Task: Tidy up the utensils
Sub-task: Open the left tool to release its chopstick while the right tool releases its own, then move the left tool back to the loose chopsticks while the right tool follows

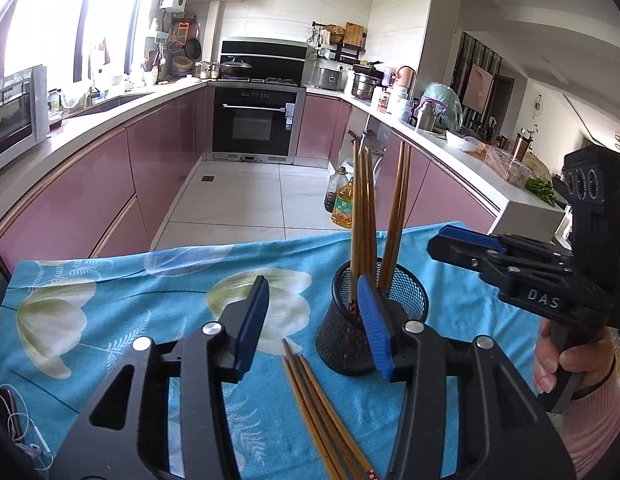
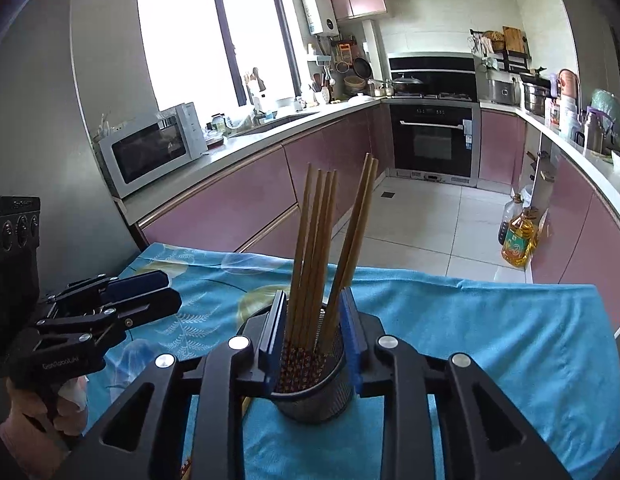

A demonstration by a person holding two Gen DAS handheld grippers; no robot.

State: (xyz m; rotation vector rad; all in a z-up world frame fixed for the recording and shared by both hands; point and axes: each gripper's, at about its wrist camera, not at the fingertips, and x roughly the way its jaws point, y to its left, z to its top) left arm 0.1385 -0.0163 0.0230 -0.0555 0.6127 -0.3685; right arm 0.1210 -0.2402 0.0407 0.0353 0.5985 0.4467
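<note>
A black mesh holder (image 1: 373, 320) stands on the blue flowered cloth (image 1: 110, 312) with several brown chopsticks (image 1: 365, 216) upright in it. Several more chopsticks (image 1: 317, 412) lie flat on the cloth between my left gripper's jaws. My left gripper (image 1: 315, 320) is open and empty, its right pad close by the holder's rim. In the right wrist view, my right gripper (image 2: 311, 336) is open, its pads on either side of the holder (image 2: 313, 380) and the standing chopsticks (image 2: 321, 248). The right gripper also shows in the left wrist view (image 1: 469, 240).
The cloth-covered table ends at its far edge (image 2: 429, 276), with tiled floor beyond. Pink cabinets line both sides. Oil bottles (image 1: 343, 200) stand on the floor. A microwave (image 2: 150, 148) sits on the left counter. White earphones (image 1: 22, 432) lie at the table's near left.
</note>
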